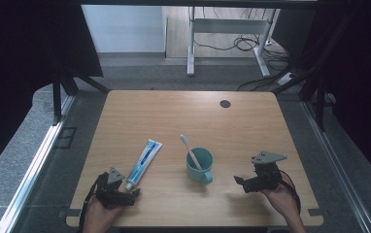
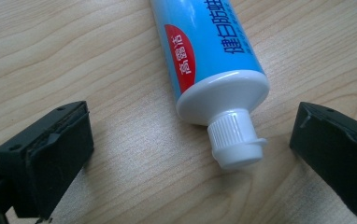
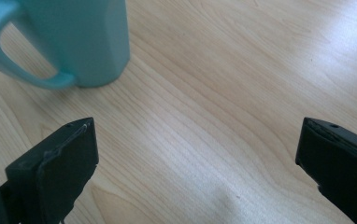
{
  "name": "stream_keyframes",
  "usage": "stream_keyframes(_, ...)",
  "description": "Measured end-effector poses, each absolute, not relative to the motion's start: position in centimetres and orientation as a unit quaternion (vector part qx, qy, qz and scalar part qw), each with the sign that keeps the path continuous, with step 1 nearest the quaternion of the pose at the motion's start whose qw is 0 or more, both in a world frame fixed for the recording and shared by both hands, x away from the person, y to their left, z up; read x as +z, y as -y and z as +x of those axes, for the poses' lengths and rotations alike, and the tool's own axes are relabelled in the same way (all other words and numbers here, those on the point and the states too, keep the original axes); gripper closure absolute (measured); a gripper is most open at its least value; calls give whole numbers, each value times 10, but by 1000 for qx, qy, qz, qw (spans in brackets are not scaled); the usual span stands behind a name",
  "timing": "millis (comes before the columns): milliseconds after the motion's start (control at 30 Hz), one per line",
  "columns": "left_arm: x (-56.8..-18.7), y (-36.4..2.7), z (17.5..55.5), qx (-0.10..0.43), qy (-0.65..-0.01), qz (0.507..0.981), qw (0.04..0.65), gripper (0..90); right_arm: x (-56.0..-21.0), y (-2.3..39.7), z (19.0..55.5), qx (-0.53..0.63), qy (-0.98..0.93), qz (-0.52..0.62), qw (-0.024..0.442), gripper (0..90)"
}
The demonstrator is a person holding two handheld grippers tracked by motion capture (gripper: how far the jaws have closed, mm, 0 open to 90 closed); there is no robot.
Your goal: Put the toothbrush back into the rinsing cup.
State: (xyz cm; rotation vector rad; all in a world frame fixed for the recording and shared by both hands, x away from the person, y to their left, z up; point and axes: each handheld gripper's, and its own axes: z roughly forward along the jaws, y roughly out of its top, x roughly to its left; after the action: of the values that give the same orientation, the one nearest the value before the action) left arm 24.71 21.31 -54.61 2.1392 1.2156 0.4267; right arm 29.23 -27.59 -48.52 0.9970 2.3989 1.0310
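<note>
Toothpaste tube (image 1: pixel 143 164) flat left of teal mug (image 1: pixel 200 165), white cap (image 2: pixel 235 140) toward left gripper (image 1: pixel 131 192), red label patch legible in left gripper view, jaws spread around cap, untouched, right gripper (image 1: pixel 239 182) released right of mug

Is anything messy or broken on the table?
Nothing stands out. The toothpaste tube lies flat with its cap on, the teal cup stands upright with the toothbrush leaning inside, and no spill shows on the table.
</note>
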Motion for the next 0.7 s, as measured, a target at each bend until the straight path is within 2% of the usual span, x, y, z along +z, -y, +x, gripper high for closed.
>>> stream_keyframes(700, -546, -213, 248, 163, -464, 811, 317, 0, -525, 284, 285, 352, -845, 372, 159, 0)
